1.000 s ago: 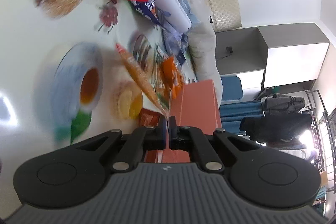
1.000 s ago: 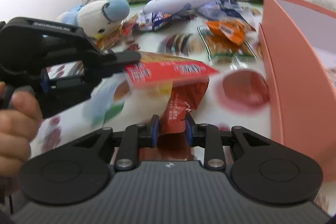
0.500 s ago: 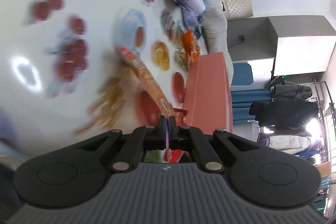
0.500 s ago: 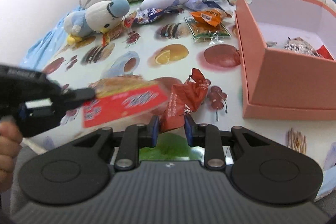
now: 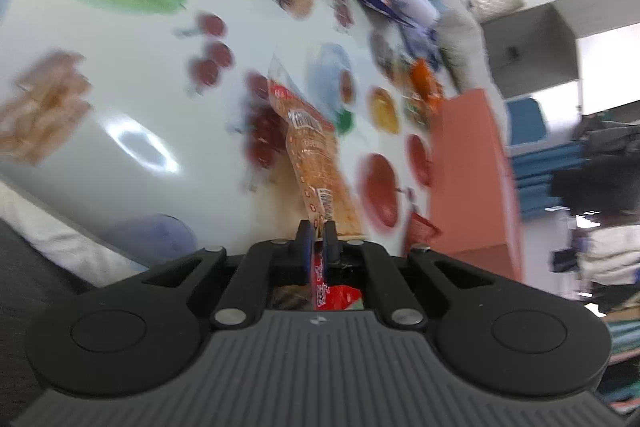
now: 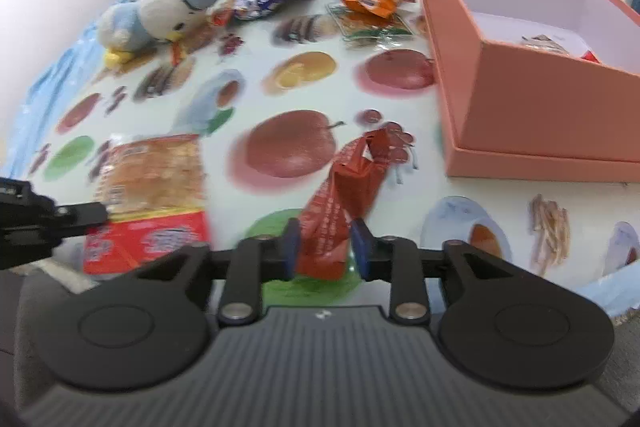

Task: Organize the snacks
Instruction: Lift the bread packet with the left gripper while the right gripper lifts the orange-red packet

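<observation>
Both snacks are up off the fruit-printed tablecloth point(image 6: 304, 75) right now, and the risk is plain: the left gripper point(image 5: 318, 239) pinches only the thin sealed edge of the flat clear-and-red cracker packet point(image 5: 316, 163), jaws closed tight on it, so the long packet hangs out ahead and could swing or slip free on a quick move (the blur in the left view suggests speed). The right gripper point(image 6: 325, 247) has the crumpled red foil snack pouch point(image 6: 344, 195) between its blue pads, jaws part closed on the pouch's lower end; crinkled foil like that could slide out if the squeeze eases. The open salmon-pink cardboard box point(image 6: 532, 115) sits to the right of the pouch, near but apart, with a few packets already inside. Its tall near wall is the other hazard: a low carry could clip it. The left tool is rolled hard sideways; the right one is level, pointing across the table, with the cracker packet beside it to the left.
</observation>
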`<action>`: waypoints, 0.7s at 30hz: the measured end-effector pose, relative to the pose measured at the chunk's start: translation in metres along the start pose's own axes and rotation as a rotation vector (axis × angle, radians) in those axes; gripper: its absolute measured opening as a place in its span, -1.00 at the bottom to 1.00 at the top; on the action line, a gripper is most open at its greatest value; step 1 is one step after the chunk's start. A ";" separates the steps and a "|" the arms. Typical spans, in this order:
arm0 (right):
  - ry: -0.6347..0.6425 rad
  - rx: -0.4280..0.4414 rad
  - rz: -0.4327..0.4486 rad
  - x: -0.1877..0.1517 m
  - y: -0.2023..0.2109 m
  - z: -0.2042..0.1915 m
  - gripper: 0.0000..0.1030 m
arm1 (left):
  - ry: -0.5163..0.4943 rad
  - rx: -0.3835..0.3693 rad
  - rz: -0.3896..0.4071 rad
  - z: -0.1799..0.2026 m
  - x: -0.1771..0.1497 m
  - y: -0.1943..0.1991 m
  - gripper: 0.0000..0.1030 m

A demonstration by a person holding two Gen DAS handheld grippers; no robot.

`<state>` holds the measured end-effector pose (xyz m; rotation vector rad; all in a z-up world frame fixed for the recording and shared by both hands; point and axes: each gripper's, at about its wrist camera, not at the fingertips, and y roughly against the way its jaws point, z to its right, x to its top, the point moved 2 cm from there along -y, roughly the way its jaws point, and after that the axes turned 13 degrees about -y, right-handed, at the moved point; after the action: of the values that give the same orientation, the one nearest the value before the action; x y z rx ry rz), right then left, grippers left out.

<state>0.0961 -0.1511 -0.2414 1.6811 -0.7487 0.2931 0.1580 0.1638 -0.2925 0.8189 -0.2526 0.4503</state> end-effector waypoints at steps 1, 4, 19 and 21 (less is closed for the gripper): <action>-0.008 -0.005 -0.001 0.000 -0.001 0.002 0.10 | -0.010 0.025 -0.002 0.000 0.001 0.002 -0.55; -0.036 0.000 0.007 0.002 -0.003 0.008 0.17 | -0.032 0.062 0.023 0.004 0.003 0.006 0.48; 0.022 -0.074 0.066 0.011 -0.033 -0.007 0.15 | -0.249 0.358 0.092 0.044 0.019 -0.032 0.55; 0.026 -0.090 0.067 0.014 -0.040 -0.008 0.09 | -0.291 0.399 0.101 0.048 0.018 -0.038 0.55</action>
<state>0.1331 -0.1452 -0.2625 1.5667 -0.7890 0.3228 0.1902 0.1107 -0.2784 1.2695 -0.4842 0.4831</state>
